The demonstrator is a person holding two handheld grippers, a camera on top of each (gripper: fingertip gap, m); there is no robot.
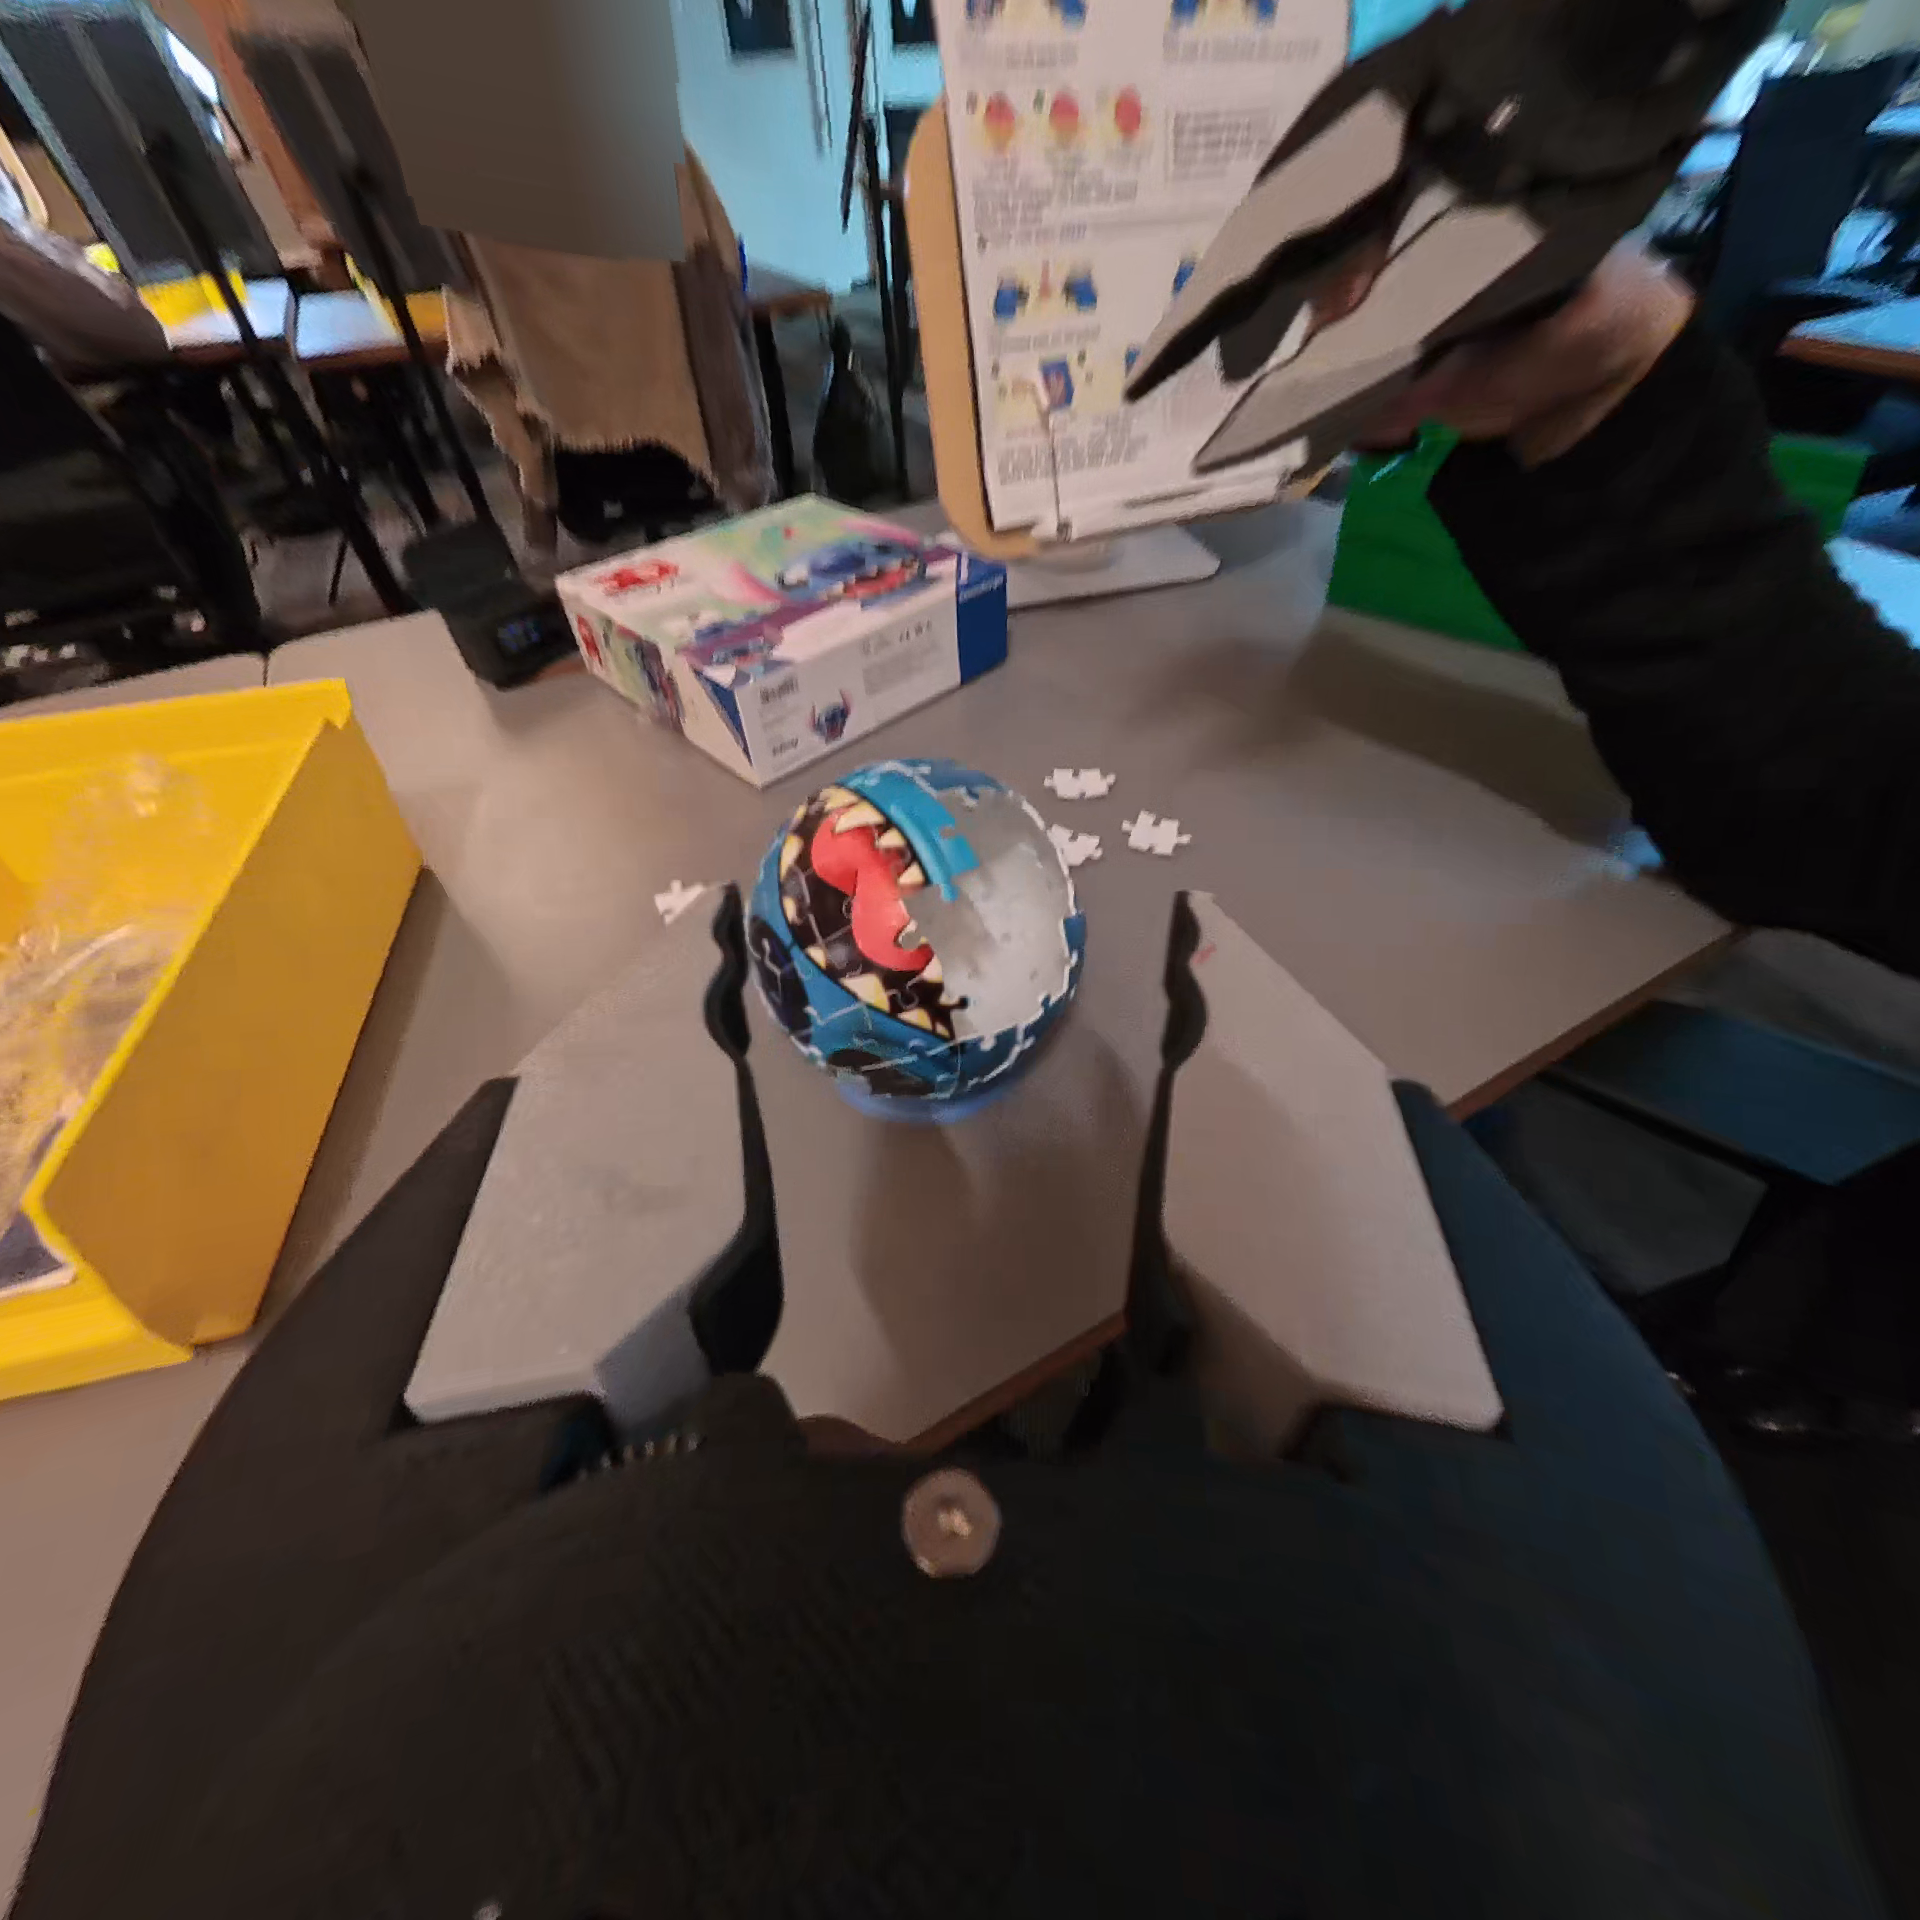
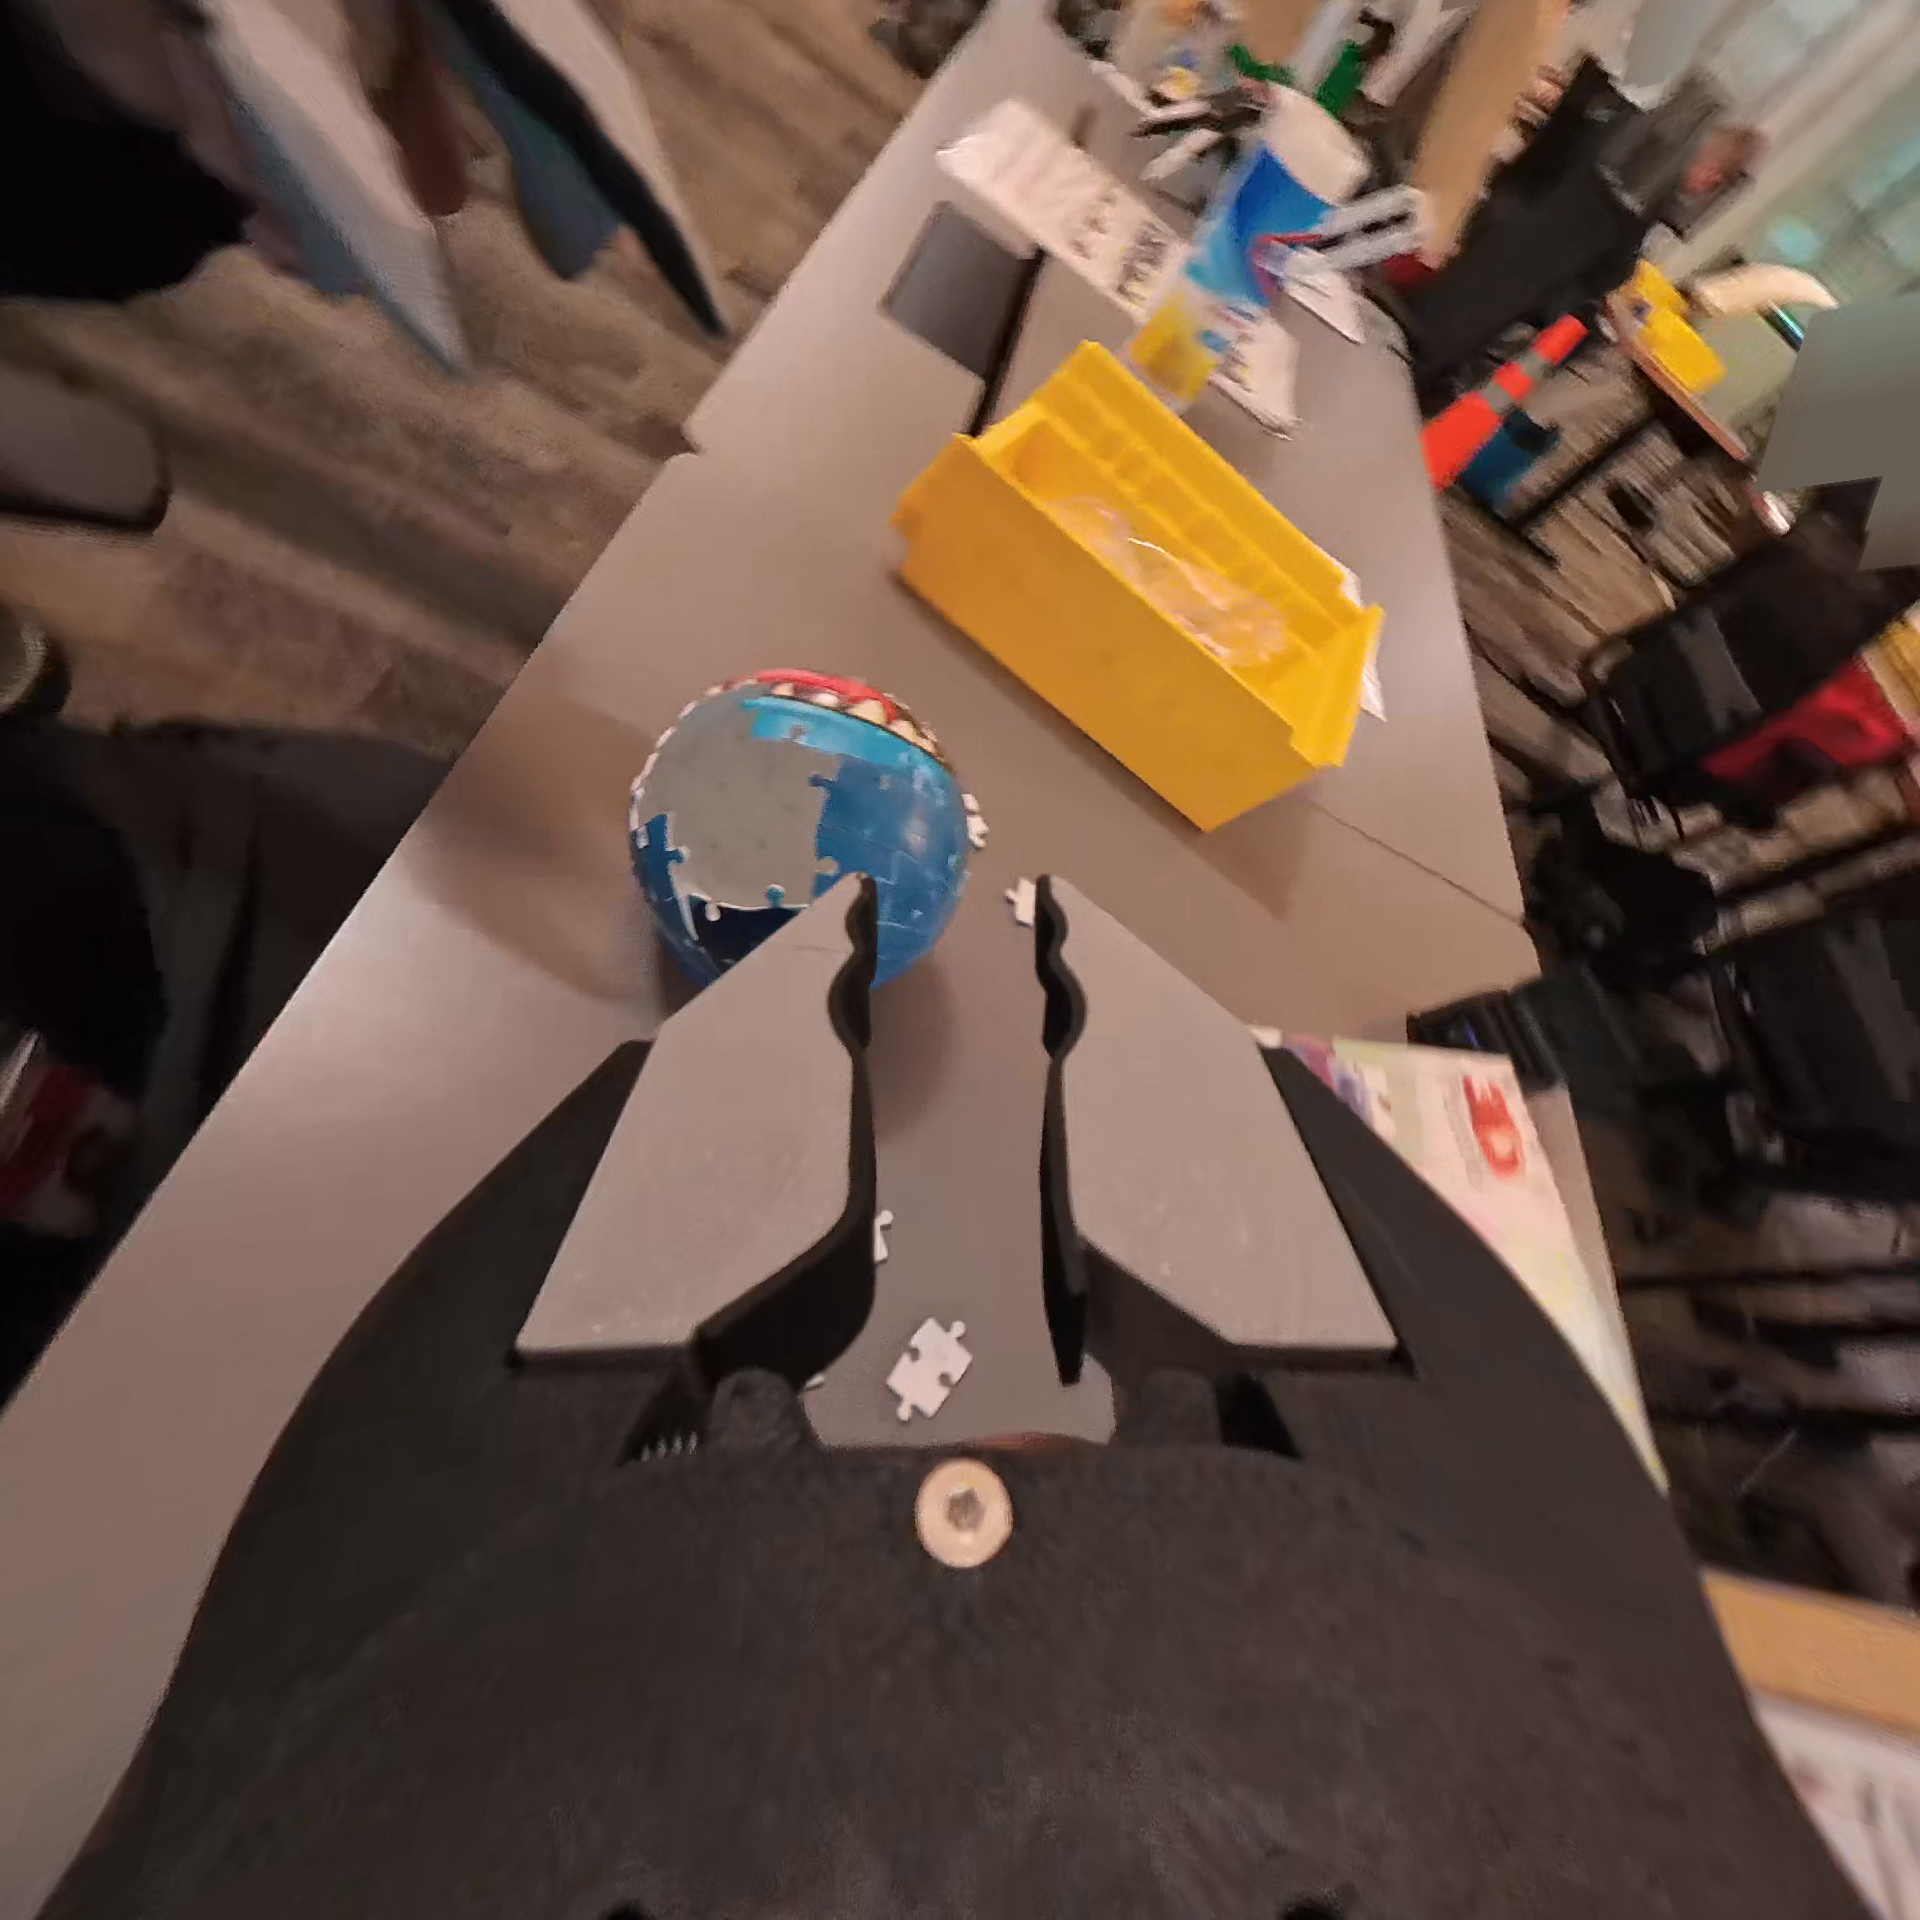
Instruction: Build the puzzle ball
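The left picture edge cut off the yellow bin (image 1: 197, 997) in the left wrist view, and the clear wrapping inside it was too blurred to identify. The puzzle ball (image 2: 800, 831) was partly hidden behind one of the right gripper's fingers (image 2: 769, 1039) in the right wrist view, as was a loose white piece (image 2: 881, 1236). The far tabletop (image 2: 1039, 208) clutter there was motion-blurred beyond telling. The instruction sheet (image 1: 1101, 260) ran off the top edge, partly covered by the right gripper (image 1: 1205, 405).
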